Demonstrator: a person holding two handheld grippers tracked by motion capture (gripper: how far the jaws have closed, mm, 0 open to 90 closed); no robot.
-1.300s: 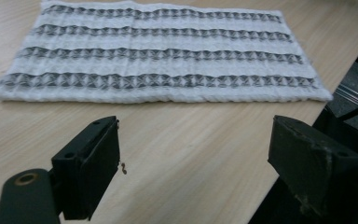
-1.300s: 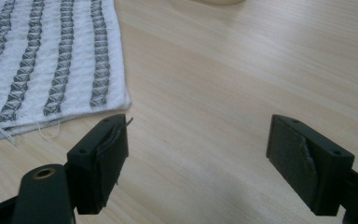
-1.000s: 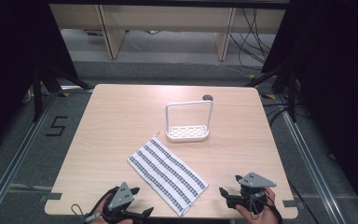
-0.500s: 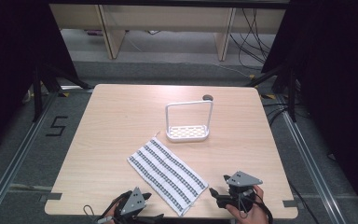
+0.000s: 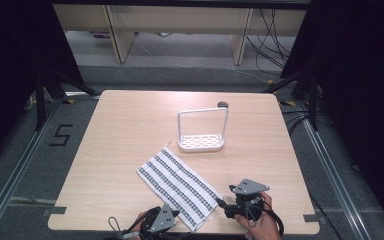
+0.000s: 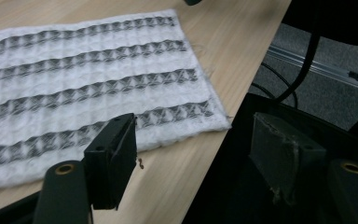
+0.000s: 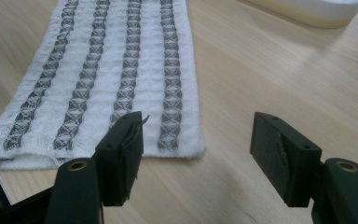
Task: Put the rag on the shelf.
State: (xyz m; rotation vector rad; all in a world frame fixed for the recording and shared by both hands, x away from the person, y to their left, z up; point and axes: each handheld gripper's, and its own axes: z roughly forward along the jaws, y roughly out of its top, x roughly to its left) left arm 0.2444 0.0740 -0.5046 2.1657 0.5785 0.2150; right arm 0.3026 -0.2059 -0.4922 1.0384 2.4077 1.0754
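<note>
A white cloth with grey patterned stripes [image 5: 177, 187] lies flat and slantwise on the wooden table, one corner at the near edge. My left gripper [image 5: 176, 215] is at that near corner. In the left gripper view its jaws [image 6: 193, 144] stand apart, one over the cloth's [image 6: 88, 79] edge and the other past the table's edge. My right gripper [image 5: 221, 203] points at the cloth's right-hand corner. That corner of the cloth [image 7: 107, 70] lies just ahead of its left jaw, and its jaws [image 7: 198, 140] are apart over bare wood. Both pairs of jaws have just been closing, and neither pair presses on anything.
A white rack with a tall handle [image 5: 201, 132] stands beyond the cloth near the table's middle, and its base [image 7: 307, 9] shows in the right gripper view. A small dark object [image 5: 222, 104] sits at the far edge. Bare tabletop [image 5: 120, 140] lies to the left.
My left gripper has slid right along the near edge to the cloth's near corner. My right gripper has moved left toward the cloth's right corner. The cloth has not shifted.
</note>
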